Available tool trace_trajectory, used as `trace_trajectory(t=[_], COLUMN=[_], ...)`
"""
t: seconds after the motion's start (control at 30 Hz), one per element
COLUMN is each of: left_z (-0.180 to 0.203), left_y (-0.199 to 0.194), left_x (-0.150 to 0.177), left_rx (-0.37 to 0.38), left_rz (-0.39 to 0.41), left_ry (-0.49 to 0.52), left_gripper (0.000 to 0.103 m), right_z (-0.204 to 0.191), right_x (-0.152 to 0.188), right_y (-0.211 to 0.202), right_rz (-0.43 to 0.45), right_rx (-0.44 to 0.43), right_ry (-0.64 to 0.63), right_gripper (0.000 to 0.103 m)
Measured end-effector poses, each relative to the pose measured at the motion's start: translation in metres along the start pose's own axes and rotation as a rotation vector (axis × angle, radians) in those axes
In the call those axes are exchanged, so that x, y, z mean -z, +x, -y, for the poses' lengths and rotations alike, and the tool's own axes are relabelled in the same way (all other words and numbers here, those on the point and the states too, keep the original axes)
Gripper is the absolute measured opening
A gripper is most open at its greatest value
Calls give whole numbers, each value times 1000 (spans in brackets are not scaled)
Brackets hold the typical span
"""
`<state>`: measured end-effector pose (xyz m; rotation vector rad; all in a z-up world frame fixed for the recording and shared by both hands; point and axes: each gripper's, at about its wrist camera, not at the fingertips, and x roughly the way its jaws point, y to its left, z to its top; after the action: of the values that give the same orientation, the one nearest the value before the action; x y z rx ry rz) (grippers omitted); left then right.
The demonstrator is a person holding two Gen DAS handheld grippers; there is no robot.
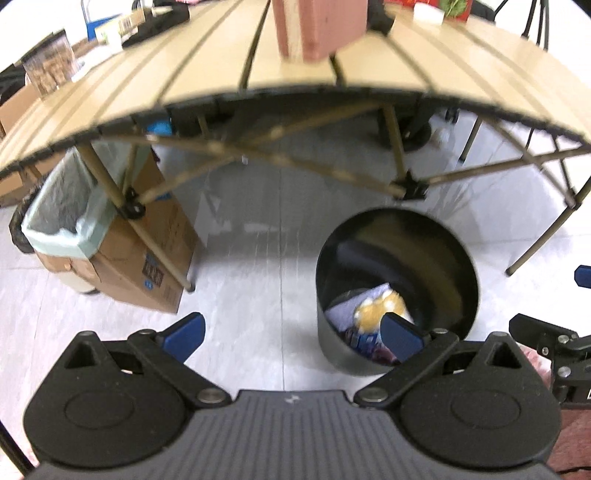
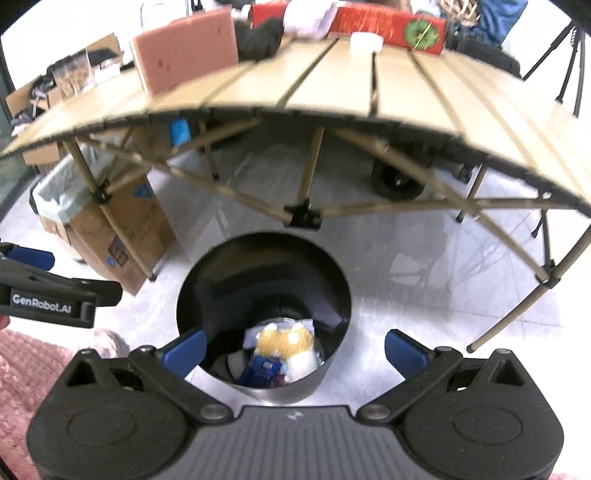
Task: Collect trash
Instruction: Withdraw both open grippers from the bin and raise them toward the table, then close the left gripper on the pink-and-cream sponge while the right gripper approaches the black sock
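Note:
A round black bin (image 1: 397,291) (image 2: 264,295) stands on the pale floor in front of the slatted table. Inside it lie a yellow and white wrapper (image 1: 380,304) (image 2: 286,341), a blue packet (image 2: 260,371) and other scraps. My right gripper (image 2: 293,349) hangs open straight above the bin's mouth, nothing between its blue fingers. My left gripper (image 1: 293,334) is open too, to the left of the bin, its right finger (image 1: 400,336) over the bin's near rim. The other gripper shows at each view's edge.
The beige slatted table (image 1: 295,74) (image 2: 332,85) carries a pink block (image 1: 317,26) (image 2: 184,50), a red box (image 2: 388,26) and a white cup (image 2: 365,42). A cardboard box (image 1: 147,251) and a lined bin (image 1: 59,210) sit at the left. Pink rug (image 2: 22,369) lies near.

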<state>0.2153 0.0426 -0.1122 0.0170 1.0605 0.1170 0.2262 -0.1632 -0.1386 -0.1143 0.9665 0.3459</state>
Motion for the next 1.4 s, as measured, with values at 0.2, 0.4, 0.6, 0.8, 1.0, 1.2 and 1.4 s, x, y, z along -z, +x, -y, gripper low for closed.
trace_trajectory(t=[0.2,0.4,0.6,0.8,1.0,1.2,1.4], left_z=[2,9,13,10,10,12,11], left_y=[-34,-51,-63,-67,-66,-52,-28], left_x=[-11,-33,-62,-90,-113,-137,-148], left_rx=[7,38,59,44,16,-1,35], left_rz=[107,191,285,373,474,525,532], left_ry=[-9,-30,-67,-99,-84,-50,-30], left_gripper=[103,103,103,103,103,103,103], right_z=[7,7,7,16,23,31,47], right_x=[-11,-34,-66,-96,-121,-137,-139], right_y=[-37,-65,-81,-89,-90,-76,-43], right_rz=[117,248,362,449,520,547,538], right_rx=[-7,-10,-1,10,18,11,30], right_ry=[9,-4,-6,22,35,20,61], right_gripper=[103,103,103,103,103,103,103])
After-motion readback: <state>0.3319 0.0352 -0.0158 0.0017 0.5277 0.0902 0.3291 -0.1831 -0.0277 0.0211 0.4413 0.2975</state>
